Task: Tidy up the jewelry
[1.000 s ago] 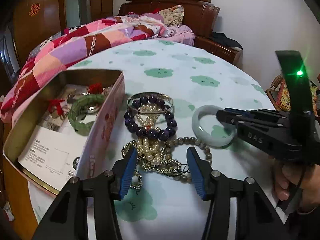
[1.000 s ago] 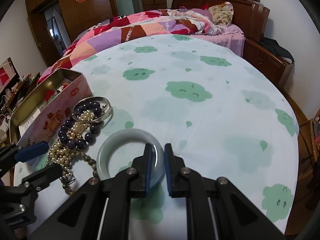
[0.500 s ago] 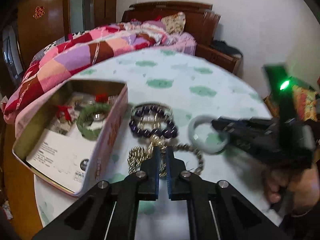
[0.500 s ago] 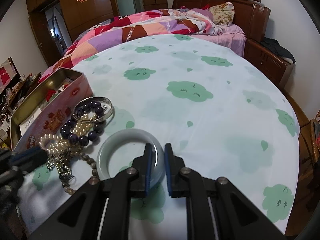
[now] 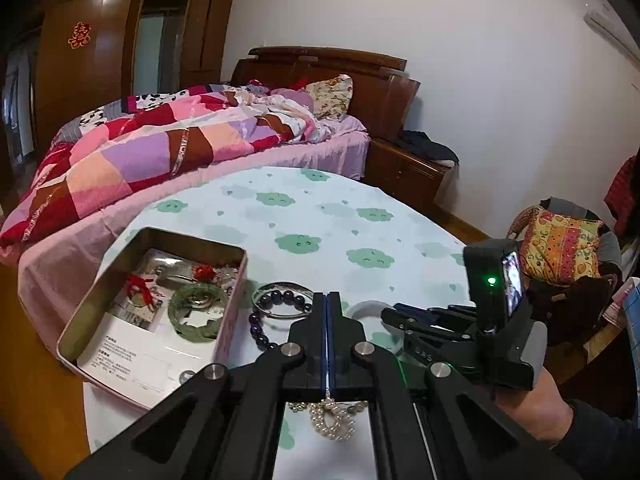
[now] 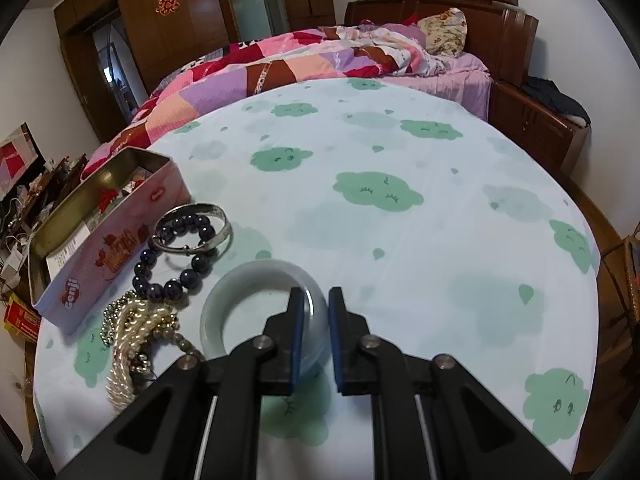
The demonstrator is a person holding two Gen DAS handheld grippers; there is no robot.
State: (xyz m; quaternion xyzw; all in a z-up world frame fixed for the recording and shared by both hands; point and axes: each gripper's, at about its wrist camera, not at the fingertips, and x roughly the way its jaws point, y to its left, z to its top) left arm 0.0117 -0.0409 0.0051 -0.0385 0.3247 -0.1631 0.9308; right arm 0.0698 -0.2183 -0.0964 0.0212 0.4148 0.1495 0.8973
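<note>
the tin sits left on the desk. right of it, the left gripper, clamped on the pearls, must carry them tinward. right gripper pinches the bangle.

We look from each wrist, close, slanting down over the table toward the bed; both views share the tin and bangle.

A home bedroom: a dark wooden bed under a patchwork pink quilt, tall brown wooden wardrobes behind.
</note>
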